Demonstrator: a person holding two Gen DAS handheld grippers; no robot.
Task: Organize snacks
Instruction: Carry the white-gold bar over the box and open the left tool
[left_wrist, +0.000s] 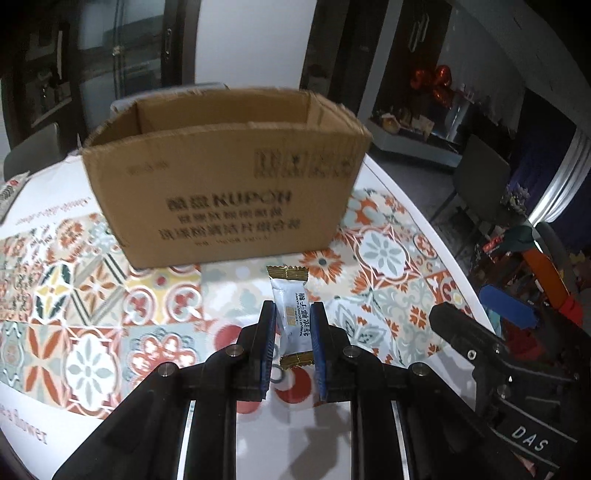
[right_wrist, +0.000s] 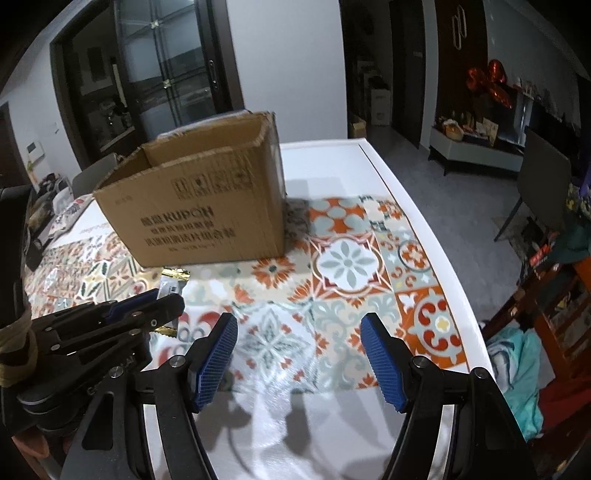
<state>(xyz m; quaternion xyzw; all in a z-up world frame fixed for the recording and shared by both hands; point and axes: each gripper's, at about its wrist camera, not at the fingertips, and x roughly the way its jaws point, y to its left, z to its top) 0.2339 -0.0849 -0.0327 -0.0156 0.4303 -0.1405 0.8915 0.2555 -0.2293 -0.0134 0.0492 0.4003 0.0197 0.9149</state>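
Observation:
My left gripper (left_wrist: 292, 314) is shut on a white candy wrapper with gold ends (left_wrist: 291, 310), held a little above the patterned tablecloth, in front of an open brown cardboard box (left_wrist: 225, 177). In the right wrist view the box (right_wrist: 199, 206) stands at the left, and the left gripper (right_wrist: 162, 299) with the candy (right_wrist: 170, 286) is at the left edge. My right gripper (right_wrist: 299, 328) is open and empty over the tablecloth, right of the left one.
The table's white edge (right_wrist: 424, 221) curves along the right side. A chair (right_wrist: 543, 188) and cluttered shelves stand on the floor at the right. A packet (left_wrist: 9, 192) lies at the table's far left.

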